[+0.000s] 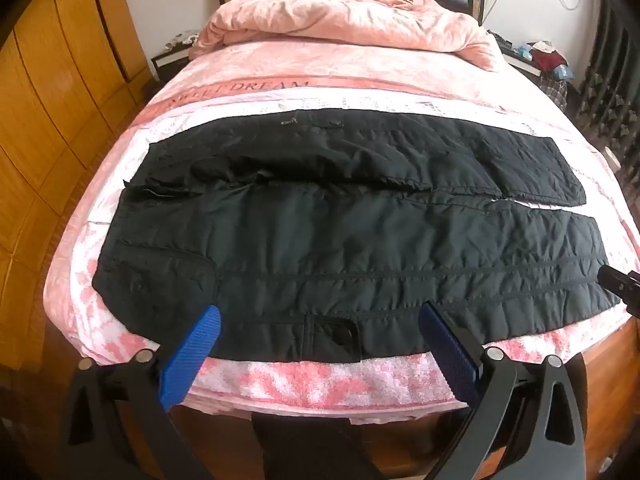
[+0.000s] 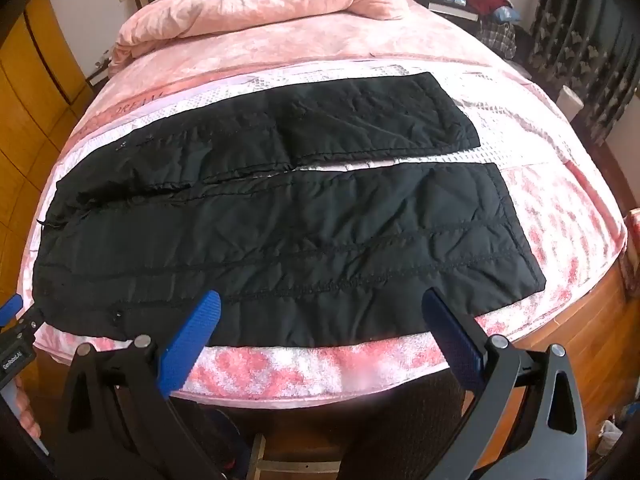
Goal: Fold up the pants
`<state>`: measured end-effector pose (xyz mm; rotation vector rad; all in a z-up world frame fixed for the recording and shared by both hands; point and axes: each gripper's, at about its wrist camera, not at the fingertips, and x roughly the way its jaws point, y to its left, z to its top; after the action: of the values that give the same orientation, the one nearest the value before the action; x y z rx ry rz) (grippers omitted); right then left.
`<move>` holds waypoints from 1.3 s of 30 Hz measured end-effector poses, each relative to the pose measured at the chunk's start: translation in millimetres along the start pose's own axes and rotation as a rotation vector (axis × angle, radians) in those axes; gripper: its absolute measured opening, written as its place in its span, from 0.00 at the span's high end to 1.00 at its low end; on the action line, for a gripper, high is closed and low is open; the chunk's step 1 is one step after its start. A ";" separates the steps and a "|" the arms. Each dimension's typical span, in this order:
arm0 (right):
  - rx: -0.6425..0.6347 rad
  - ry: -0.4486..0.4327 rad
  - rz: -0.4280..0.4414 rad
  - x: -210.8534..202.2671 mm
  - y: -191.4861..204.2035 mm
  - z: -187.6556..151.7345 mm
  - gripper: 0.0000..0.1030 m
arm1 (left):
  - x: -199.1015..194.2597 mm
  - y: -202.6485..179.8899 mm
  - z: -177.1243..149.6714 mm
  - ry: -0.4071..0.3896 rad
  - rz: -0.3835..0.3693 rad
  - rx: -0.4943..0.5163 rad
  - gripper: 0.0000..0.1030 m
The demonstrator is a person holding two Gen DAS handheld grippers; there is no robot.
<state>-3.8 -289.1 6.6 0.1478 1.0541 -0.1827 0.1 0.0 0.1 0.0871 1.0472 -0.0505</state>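
The surface is a bed (image 1: 312, 384) covered by a pink and white blanket, with a rumpled pink duvet (image 1: 352, 16) heaped below a dark headboard. Wooden wardrobe doors (image 1: 52, 92) line the left wall; a cluttered nightstand (image 1: 536, 56) sits at the far right.

The blanket carries the words "SWEET DREAM" (image 1: 248, 90). A label on the other tool in the right view is too small to read with certainty.

Black quilted pants (image 1: 340, 232) lie flat across the bed, waist left, legs right, slightly parted.

The left gripper (image 1: 320, 320) and right gripper (image 2: 322, 306) tilt downward over the near edge, blue fingers spread wide, holding nothing.
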 end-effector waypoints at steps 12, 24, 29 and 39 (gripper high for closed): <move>-0.008 -0.005 -0.013 1.6 1.1 1.9 0.02 | 6.1 -0.5 -0.2 -0.003 0.010 0.005 0.04; -0.012 -0.010 -0.020 2.2 -0.2 3.4 0.02 | 4.7 -1.9 1.4 -0.006 0.003 -0.007 0.04; -0.012 -0.008 -0.018 3.3 -1.3 3.2 0.02 | 5.3 -2.0 1.1 -0.001 0.004 -0.009 0.04; -0.024 -0.011 -0.017 5.3 -1.1 3.4 0.02 | 6.6 -3.3 3.9 0.013 0.009 -0.006 0.04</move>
<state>1.4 -291.3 3.6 0.1160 1.0462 -0.1865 6.5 -3.7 -3.9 0.0872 1.0598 -0.0389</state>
